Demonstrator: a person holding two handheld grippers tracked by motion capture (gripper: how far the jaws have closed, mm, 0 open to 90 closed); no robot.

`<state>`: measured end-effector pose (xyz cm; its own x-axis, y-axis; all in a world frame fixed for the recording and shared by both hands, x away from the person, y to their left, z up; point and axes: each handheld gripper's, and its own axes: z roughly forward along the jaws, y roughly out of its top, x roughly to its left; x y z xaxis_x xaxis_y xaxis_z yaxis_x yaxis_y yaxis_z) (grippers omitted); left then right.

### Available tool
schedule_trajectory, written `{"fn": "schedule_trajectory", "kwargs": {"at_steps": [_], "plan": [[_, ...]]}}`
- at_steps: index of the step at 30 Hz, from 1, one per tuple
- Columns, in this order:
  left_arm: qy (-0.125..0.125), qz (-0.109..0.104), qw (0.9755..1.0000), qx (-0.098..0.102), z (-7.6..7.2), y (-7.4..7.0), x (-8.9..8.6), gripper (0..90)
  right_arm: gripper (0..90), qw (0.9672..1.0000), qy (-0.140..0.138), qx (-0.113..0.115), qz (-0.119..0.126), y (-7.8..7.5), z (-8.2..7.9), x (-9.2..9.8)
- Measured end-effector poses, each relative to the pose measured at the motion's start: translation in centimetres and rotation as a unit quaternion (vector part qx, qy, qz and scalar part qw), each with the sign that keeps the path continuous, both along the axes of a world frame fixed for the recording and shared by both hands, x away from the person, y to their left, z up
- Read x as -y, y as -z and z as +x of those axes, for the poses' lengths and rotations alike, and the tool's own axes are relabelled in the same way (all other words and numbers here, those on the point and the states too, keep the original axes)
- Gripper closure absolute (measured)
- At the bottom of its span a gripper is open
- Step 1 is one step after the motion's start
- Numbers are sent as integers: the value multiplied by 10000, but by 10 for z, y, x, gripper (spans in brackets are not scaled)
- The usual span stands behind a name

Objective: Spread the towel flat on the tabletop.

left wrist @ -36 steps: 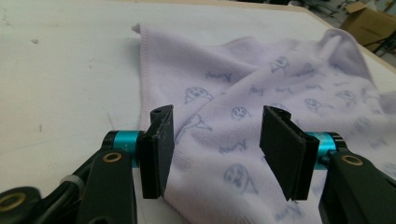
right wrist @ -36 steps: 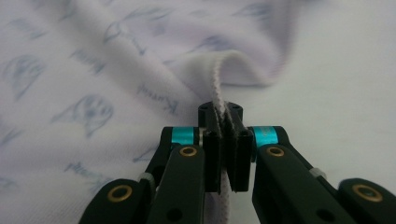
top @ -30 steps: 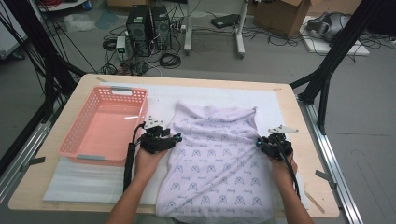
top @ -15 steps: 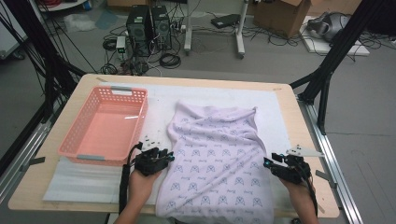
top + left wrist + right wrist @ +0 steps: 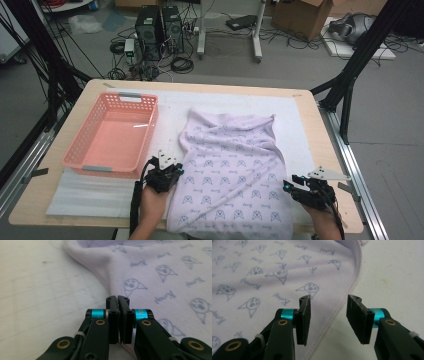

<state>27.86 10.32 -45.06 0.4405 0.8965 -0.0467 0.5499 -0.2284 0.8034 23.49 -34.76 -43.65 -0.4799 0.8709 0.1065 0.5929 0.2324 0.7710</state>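
A lilac printed cloth (image 5: 232,172) lies spread on the table (image 5: 320,125); the left gripper (image 5: 117,300) pinches its left edge, while the right gripper (image 5: 328,306) hovers, jaws spread, over its right hem.

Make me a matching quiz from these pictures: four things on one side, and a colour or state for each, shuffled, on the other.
Things:
1. basket
2. cloth
3. left tongs
4. right tongs

Colour or state:
A. open, astride the stitched hem
B. pale lilac with small printed faces
C. pink, with nothing in it
D. shut at the cloth's edge

Pairs: 1-C, 2-B, 3-D, 4-A
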Motion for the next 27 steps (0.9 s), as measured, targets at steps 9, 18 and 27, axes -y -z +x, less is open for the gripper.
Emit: {"fn": "schedule_trajectory", "kwargs": {"at_steps": [9, 18, 27], "plan": [[-301, -377, 9988, -23, 12, 0, -18, 759, 818, 9991, -114, -76, -408, 10, 0, -15], [404, -894, 9951, -73, -32, -1, -27, 532, 691, 9983, 295, 87, -503, 10, -6, -8], [806, -1067, 9904, -352, -57, 6, -28, 393, 537, 9992, 120, -54, -369, 8, -33, 0]]}}
